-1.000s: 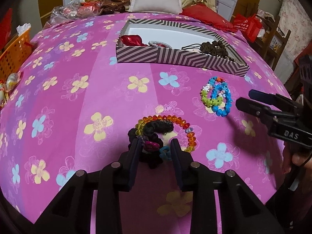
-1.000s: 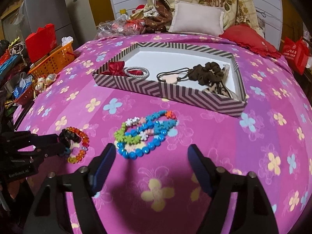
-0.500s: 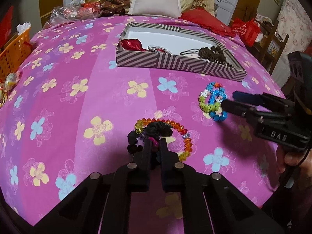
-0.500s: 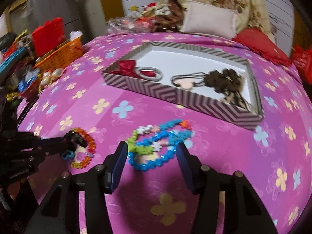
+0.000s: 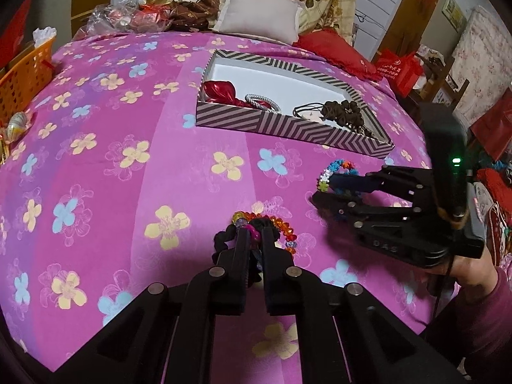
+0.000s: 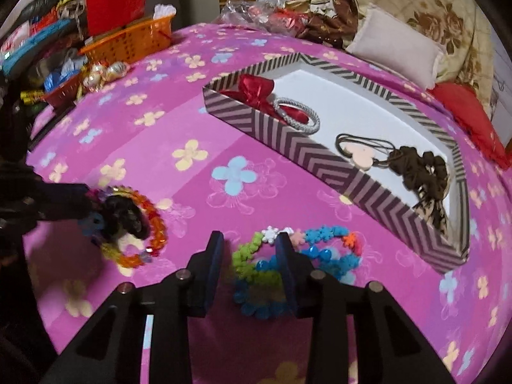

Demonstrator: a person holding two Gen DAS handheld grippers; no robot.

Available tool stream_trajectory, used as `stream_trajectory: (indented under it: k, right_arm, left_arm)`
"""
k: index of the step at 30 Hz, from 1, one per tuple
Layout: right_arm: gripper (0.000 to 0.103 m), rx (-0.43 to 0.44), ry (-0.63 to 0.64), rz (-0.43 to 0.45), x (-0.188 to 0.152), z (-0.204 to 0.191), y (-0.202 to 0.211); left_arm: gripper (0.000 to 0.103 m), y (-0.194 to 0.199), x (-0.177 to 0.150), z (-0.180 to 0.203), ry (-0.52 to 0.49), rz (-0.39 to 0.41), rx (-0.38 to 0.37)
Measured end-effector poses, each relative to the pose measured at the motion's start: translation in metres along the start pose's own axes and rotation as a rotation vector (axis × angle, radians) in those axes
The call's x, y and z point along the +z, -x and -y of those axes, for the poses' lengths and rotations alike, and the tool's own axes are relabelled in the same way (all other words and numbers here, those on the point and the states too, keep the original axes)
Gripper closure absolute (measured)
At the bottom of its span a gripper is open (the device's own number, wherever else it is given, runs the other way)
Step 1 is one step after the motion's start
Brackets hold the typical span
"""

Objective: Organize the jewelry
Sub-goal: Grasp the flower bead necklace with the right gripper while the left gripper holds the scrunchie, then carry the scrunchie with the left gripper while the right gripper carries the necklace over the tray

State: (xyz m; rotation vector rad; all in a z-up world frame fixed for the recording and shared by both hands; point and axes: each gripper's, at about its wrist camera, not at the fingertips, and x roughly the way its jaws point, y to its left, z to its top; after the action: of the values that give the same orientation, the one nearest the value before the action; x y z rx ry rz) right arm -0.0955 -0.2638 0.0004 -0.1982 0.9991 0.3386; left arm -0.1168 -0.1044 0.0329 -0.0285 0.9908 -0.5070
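My left gripper (image 5: 254,236) is shut on a black hair tie (image 5: 222,238) with pink and blue charms, which lies inside an orange bead bracelet (image 5: 281,220) on the pink flowered bedspread. To its right, my right gripper (image 6: 249,243) straddles the near end of a bundle of green and blue flower-bead bracelets (image 6: 256,275). Its jaws are closing with the beads between them, and a gap still shows at the left pad. From the right wrist view the left gripper (image 6: 86,204) enters from the left, at the hair tie (image 6: 124,211). The striped box (image 5: 272,128) lies beyond.
The striped box (image 6: 320,156) holds a red bow (image 6: 256,89), a silver bracelet (image 6: 297,115), a pendant necklace and a brown scrunchie. An orange basket (image 6: 128,41) and clutter line the bed's left edge. Pillows (image 5: 259,16) lie at the head. A hand (image 5: 470,272) grips the right tool.
The left jaws have shut on the black hair tie. The right gripper moved in over the flower-bead bracelets, rolled, and its jaws narrowed around them.
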Motion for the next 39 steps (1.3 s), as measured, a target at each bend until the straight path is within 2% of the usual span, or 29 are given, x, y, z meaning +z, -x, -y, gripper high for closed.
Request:
stream_trajectory:
  k: [2,4,5,8,11,20,27,39]
  right_arm:
    - [0.073,0.004,-0.013,0.004,-0.002,0.003,-0.003]
    - [0.088,-0.011,-0.018,0.018,-0.004,0.005,-0.002]
    - [0.09,0.004,-0.04,0.022,-0.005,0.009,-0.002]
    - [0.09,0.046,-0.085,0.043,-0.009,0.016,0.004]
    - [0.09,0.138,-0.175,0.101,-0.012,0.028,0.018]
    - [0.09,0.216,-0.297,0.232,-0.006,0.052,0.06]
    - [0.09,0.208,-0.302,0.288,0.003,0.057,0.083]
    - [0.09,0.174,-0.289,0.329,0.016,0.061,0.107]
  left_arm:
    - [0.103,0.001,0.002,-0.001,0.011,0.0,-0.015]
    - [0.103,0.003,0.003,-0.001,0.014,0.001,-0.022]
    - [0.103,0.003,0.003,0.0,0.014,0.003,-0.021]
    - [0.103,0.006,0.007,-0.001,0.027,0.005,-0.042]
    - [0.103,0.011,0.013,0.0,0.035,0.015,-0.063]
    - [0.103,0.03,0.035,0.014,0.003,0.067,-0.058]
    - [0.103,0.041,0.049,0.023,-0.016,0.097,-0.04]
    - [0.103,0.05,0.078,0.036,-0.048,0.146,-0.009]
